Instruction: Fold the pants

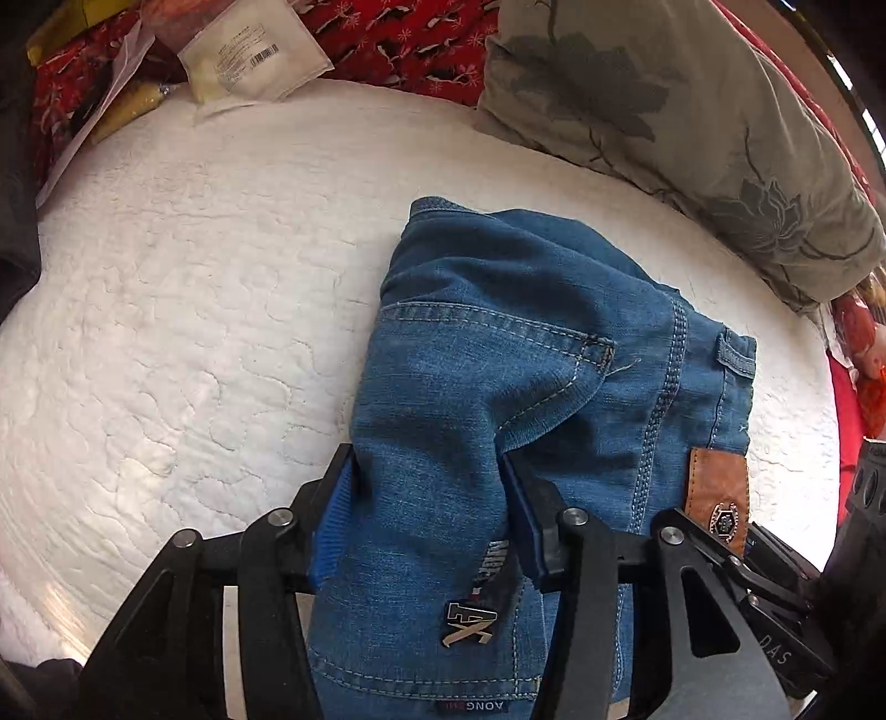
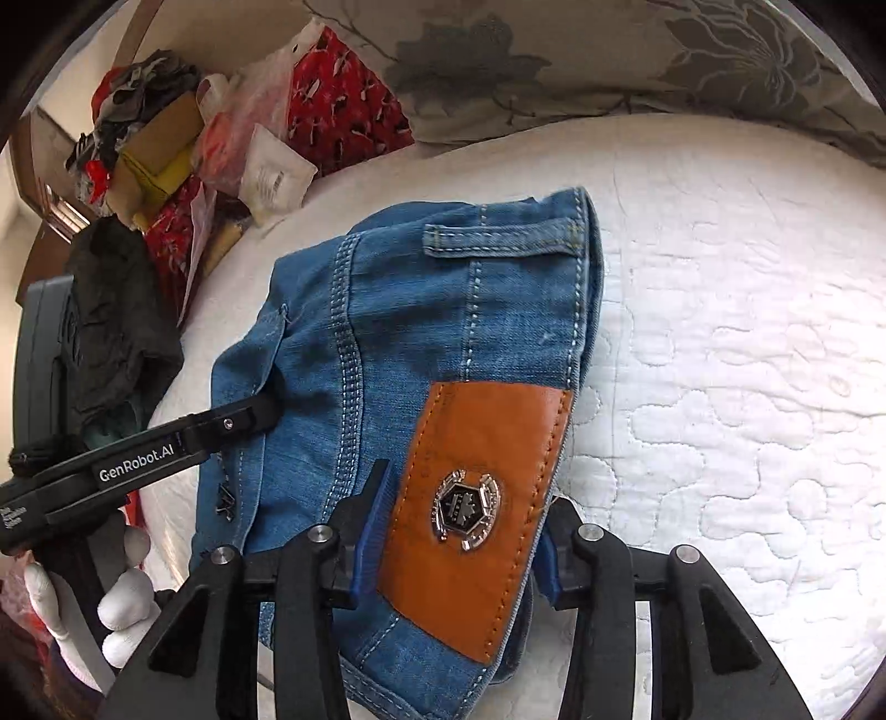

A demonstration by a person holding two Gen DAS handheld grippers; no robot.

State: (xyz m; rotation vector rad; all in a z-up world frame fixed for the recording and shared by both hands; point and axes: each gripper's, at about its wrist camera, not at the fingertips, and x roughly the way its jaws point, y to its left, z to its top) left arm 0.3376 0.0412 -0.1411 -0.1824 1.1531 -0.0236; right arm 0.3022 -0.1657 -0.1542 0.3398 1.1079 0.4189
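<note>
Blue denim pants (image 1: pixel 498 343) lie bunched in a folded bundle on a white quilted bed (image 1: pixel 194 266). My left gripper (image 1: pixel 429 487) is shut on a thick fold of the pants near a back pocket. The brown leather waistband patch (image 1: pixel 717 493) shows at the right. In the right wrist view my right gripper (image 2: pixel 462 531) is shut on the waistband of the pants (image 2: pixel 398 310), with the leather patch (image 2: pixel 476 498) and its metal badge between the blue pads. The left gripper's finger (image 2: pixel 166 448) reaches in from the left onto the denim.
A grey floral pillow (image 1: pixel 692 111) lies along the far right of the bed. Red patterned fabric (image 1: pixel 398 39), a white packet (image 1: pixel 249 55) and yellow bags sit at the far edge. Dark clothing (image 2: pixel 116 321) and a cluttered pile (image 2: pixel 155 122) lie to the left.
</note>
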